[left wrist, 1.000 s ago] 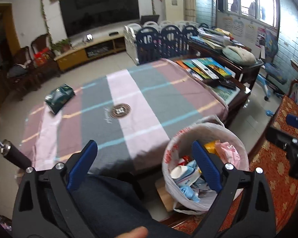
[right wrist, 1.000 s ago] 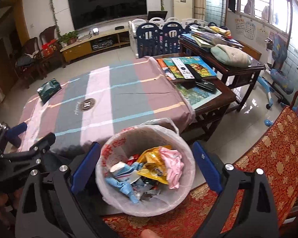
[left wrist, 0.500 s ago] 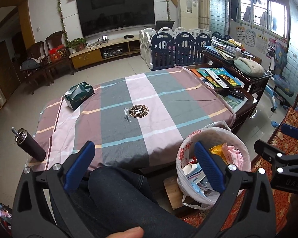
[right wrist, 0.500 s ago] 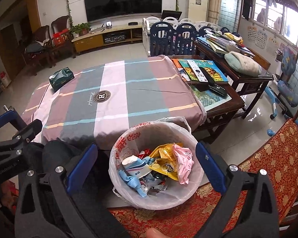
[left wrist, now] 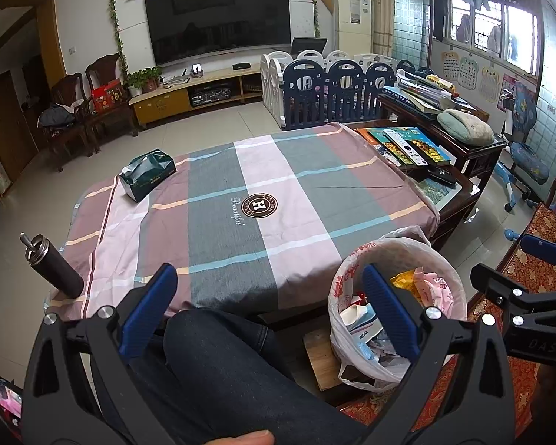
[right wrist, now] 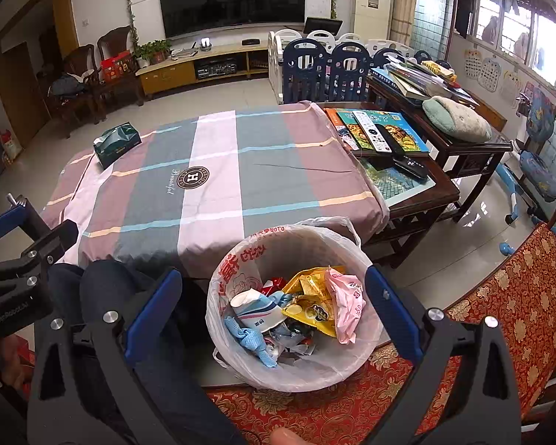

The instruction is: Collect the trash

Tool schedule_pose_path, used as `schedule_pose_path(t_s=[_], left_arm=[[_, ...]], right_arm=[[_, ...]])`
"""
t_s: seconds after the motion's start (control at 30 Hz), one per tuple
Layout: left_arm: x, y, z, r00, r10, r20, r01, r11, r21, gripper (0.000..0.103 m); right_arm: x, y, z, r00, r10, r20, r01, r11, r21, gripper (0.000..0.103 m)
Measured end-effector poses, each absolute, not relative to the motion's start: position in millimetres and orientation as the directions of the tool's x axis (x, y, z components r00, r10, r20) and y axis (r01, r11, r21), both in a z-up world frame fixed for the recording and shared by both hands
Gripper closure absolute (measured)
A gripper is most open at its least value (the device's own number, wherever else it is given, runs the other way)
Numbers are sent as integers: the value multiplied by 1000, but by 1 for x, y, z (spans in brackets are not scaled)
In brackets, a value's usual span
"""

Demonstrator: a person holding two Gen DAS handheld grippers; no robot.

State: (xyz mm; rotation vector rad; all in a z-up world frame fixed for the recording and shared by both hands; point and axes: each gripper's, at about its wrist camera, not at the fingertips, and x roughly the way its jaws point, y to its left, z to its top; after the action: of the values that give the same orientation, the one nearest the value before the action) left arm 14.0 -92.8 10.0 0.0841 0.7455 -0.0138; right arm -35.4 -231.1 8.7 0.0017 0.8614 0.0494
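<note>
Your left gripper (left wrist: 267, 307) hangs wide open and empty above your knee (left wrist: 218, 337), level and aimed across the striped tablecloth (left wrist: 263, 200). Your right gripper (right wrist: 274, 307) is just as wide and empty, tilted down over the lined trash bin (right wrist: 241, 259) by the table edge. The wrappers (right wrist: 315, 296) lie piled inside it; a green tissue pack (left wrist: 146, 172) and dark flask (left wrist: 53, 263) sit well apart.

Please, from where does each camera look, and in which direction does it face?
Left wrist: on the left tool, above a knee, facing the table and TV; right tool at the right edge.
Right wrist: on the right tool, over the trash bin; left tool at the left edge.
Shared: table, bin, tissue pack.
</note>
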Motion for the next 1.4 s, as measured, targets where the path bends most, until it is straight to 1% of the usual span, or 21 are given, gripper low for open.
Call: schedule_pose_path(t_s=[0.53,0.8,1.13,1.4], left_arm=[[10,-96,9,732,13,-681,43,997,65,3],[7,-89,11,741,7,-672,34,998,47,3],[6,-80,9,740,6,-673,22,999,33,3],[6,-84,8,745,15,-666,27,998,52,3]], right_arm=[[-33,-232,8,646,41,-762,-40,999,20,6],[-29,-234,8,647,14,-762,-16,1000,5,6],[-28,-226,8,640,9,-768,-28,1000,-12,6],[-27,-228,5,632,6,-775,-18,1000,-7,6]])
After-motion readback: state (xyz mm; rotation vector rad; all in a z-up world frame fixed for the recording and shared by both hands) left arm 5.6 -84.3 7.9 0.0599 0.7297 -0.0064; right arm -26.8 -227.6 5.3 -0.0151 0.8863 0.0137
